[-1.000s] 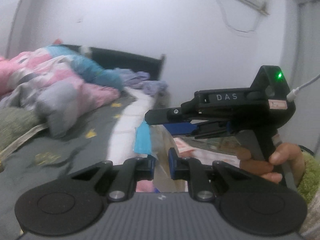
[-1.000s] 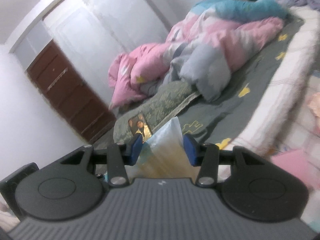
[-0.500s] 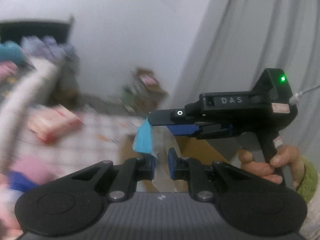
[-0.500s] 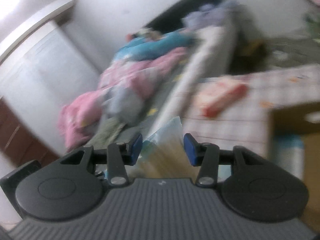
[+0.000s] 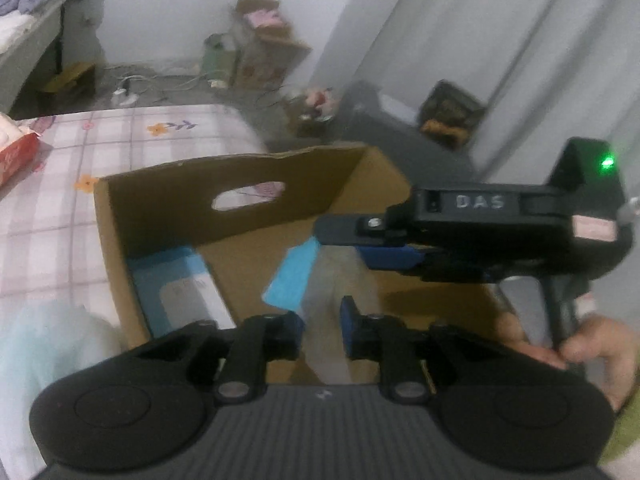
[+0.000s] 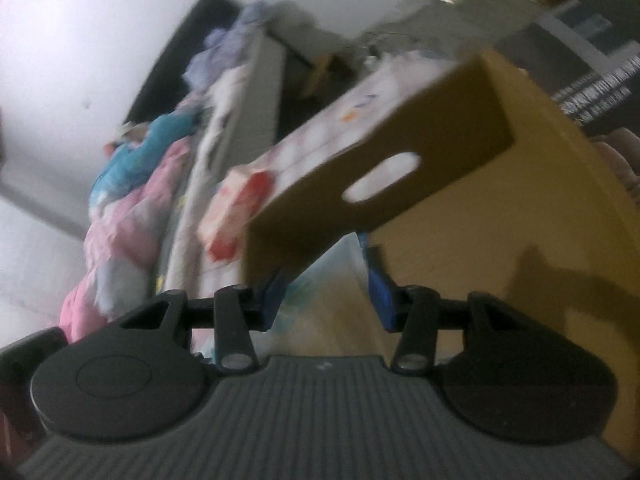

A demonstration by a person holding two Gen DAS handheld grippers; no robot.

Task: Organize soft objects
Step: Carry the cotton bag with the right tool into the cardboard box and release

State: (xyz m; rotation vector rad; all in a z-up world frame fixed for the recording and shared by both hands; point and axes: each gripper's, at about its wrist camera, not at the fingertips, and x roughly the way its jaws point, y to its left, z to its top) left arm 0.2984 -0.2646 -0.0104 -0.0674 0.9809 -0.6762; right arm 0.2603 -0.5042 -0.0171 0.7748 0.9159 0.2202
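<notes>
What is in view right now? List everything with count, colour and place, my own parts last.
open brown cardboard box: one, brown, on the checked cloth, oval handle hole in its far wall
blue and white flat pack: one, inside the box at its left wall
clear plastic bag with a blue end: one, held over the box between both tools
red and white tissue pack: one, on the checked cloth left of the box
pink and white checked cloth: one, under the box
pink and blue quilt: one, heaped on the bed, in the right wrist view
left tool: black with blue pads, jaws just opening, bag between them
right tool: same make, closed on the bag
person's hand: one, on the right tool's grip
</notes>
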